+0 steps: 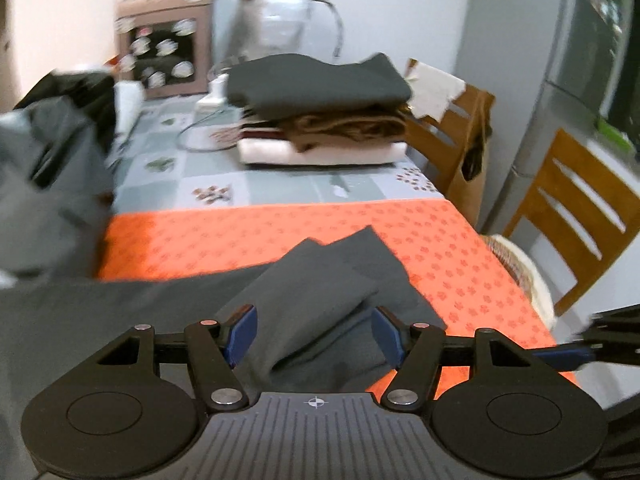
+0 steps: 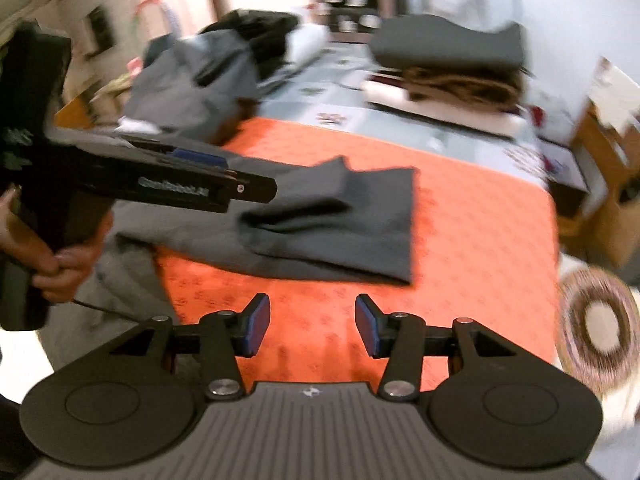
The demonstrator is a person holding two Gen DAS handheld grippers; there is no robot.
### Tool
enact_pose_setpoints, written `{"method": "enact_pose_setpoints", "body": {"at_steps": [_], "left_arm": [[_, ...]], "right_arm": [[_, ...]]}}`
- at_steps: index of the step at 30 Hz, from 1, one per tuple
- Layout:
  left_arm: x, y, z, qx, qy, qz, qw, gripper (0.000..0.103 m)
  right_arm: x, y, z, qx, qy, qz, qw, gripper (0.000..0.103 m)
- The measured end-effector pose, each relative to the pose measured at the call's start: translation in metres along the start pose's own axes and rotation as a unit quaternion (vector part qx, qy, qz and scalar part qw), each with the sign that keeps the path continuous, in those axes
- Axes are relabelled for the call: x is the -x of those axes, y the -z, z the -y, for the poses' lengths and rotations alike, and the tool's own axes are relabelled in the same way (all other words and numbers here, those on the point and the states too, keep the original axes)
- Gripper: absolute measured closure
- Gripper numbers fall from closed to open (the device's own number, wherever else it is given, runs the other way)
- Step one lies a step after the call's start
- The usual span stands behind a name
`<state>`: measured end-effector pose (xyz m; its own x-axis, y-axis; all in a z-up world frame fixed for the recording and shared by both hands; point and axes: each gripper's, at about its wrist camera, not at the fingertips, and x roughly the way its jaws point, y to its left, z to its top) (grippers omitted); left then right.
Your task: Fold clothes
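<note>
A dark grey garment (image 1: 320, 288) lies partly folded on the orange cloth (image 1: 240, 232), with a doubled flap on top and its left part trailing off toward the table's near edge. My left gripper (image 1: 314, 334) hovers open over the flap, and the fabric shows between its blue pads (image 1: 240, 334) without being pinched. In the right wrist view the same garment (image 2: 340, 220) lies ahead of my right gripper (image 2: 312, 326), which is open over bare orange cloth (image 2: 480, 220) with nothing between its fingers. A hand (image 2: 60, 256) holds the left gripper (image 2: 224, 174) above the garment's left side.
A stack of folded clothes (image 1: 320, 112) sits at the back of the table, a heap of unfolded clothes (image 1: 52, 160) at the left. Two wooden chairs (image 1: 576, 216) and a grey fridge (image 1: 580, 80) stand to the right. A round woven cushion (image 2: 600, 332) lies beside the table's right edge.
</note>
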<state>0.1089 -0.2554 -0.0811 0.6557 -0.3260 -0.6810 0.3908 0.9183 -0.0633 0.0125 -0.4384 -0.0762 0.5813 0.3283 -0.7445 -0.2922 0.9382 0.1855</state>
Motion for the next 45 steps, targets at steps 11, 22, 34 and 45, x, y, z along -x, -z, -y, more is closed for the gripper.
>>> {"method": "enact_pose_setpoints", "body": {"at_steps": [11,22,34,45], "left_arm": [[-0.043,0.0,0.013,-0.044,-0.034,0.01,0.9984,0.086],[0.039,0.012,-0.089,0.219,-0.061,0.094,0.9694,0.093],[0.07,0.095,-0.169,0.346,-0.094,0.029,0.9329,0.08],[0.03,0.083,-0.18,0.335,0.012,-0.004,0.942,0.061]], "right_arm": [[0.033,0.023,0.036,-0.053,0.07,0.004,0.996,0.049],[0.027,0.021,0.039,-0.06,0.064,-0.003,0.996,0.047],[0.012,0.016,0.037,-0.045,0.058,-0.027,0.997,0.045],[0.015,0.02,0.029,-0.032,0.066,-0.037,0.997,0.04]]}}
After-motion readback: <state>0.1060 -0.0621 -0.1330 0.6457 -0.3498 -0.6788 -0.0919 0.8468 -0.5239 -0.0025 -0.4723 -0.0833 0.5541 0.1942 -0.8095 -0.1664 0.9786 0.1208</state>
